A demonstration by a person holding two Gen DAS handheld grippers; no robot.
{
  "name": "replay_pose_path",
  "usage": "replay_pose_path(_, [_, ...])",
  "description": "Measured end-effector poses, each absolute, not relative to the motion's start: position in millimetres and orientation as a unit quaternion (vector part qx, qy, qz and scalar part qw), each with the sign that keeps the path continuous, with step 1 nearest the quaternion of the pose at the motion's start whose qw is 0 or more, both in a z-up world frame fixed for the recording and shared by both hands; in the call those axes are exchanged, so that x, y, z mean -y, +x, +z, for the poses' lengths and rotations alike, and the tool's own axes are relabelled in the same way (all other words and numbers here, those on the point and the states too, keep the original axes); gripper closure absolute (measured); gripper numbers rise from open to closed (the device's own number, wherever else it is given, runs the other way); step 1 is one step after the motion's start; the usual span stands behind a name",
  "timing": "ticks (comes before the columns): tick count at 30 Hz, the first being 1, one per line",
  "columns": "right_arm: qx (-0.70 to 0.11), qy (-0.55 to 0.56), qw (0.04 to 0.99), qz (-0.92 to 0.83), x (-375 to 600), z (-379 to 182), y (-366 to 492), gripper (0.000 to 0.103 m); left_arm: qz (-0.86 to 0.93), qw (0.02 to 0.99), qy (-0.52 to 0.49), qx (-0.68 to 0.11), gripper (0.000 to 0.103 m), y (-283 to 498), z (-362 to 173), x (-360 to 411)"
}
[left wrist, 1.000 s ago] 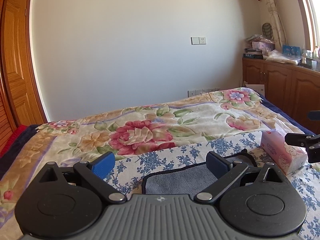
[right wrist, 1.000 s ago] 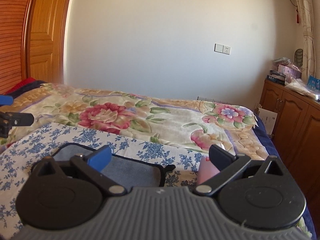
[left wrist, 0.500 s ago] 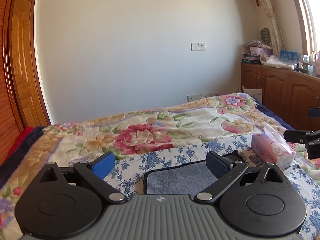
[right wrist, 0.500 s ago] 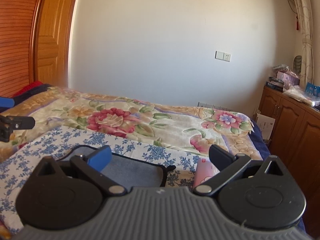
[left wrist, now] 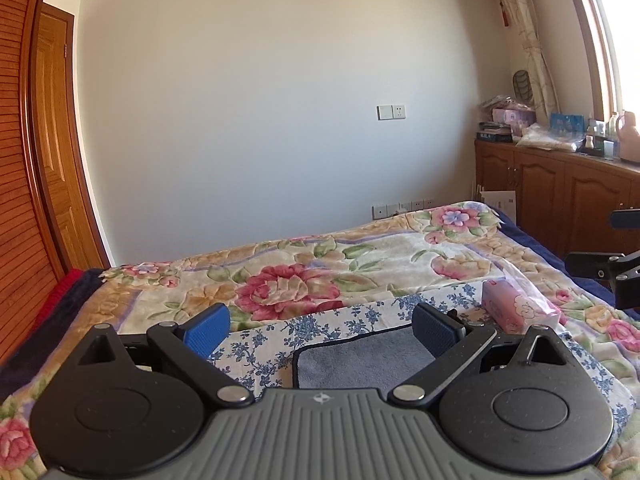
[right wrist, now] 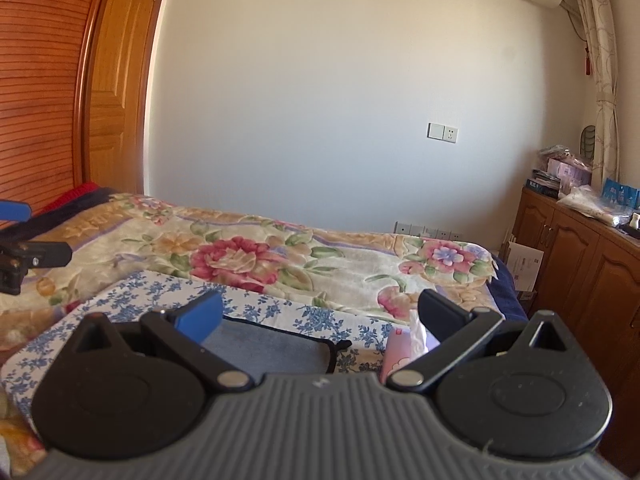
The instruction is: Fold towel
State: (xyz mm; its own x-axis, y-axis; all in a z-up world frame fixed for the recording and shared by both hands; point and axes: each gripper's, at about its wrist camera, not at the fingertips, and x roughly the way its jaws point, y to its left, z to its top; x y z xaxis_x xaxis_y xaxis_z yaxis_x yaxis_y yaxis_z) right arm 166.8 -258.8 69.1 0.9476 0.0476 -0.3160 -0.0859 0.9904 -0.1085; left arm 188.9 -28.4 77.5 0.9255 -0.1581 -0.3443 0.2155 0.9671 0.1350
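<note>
A grey towel [left wrist: 360, 360] with a dark border lies flat on a blue-flowered white cloth [left wrist: 344, 320] on the bed. It also shows in the right wrist view [right wrist: 264, 350]. My left gripper [left wrist: 322, 326] is open and empty, held above the towel's near left part. My right gripper [right wrist: 320, 314] is open and empty, above the towel's near right part. The near part of the towel is hidden behind both gripper bodies. Each gripper's fingertips show at the edge of the other's view.
A pink tissue pack [left wrist: 516, 310] lies on the cloth just right of the towel, also in the right wrist view [right wrist: 396, 354]. A floral bedspread [left wrist: 304, 276] covers the bed. Wooden cabinets [left wrist: 560, 196] stand on the right, a wooden wardrobe [right wrist: 52, 92] on the left.
Both grippers have risen and tilted up, so more wall shows and the towel sits lower in both views. Both stay open. The towel has not moved.
</note>
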Motion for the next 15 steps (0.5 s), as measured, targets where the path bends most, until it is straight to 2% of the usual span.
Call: replay_pose_path(15, [-0.164,-0.051,0.985,0.033,260,67,125,0.0,-0.089,0.98,0.082,-0.16,0.002,144,89,24])
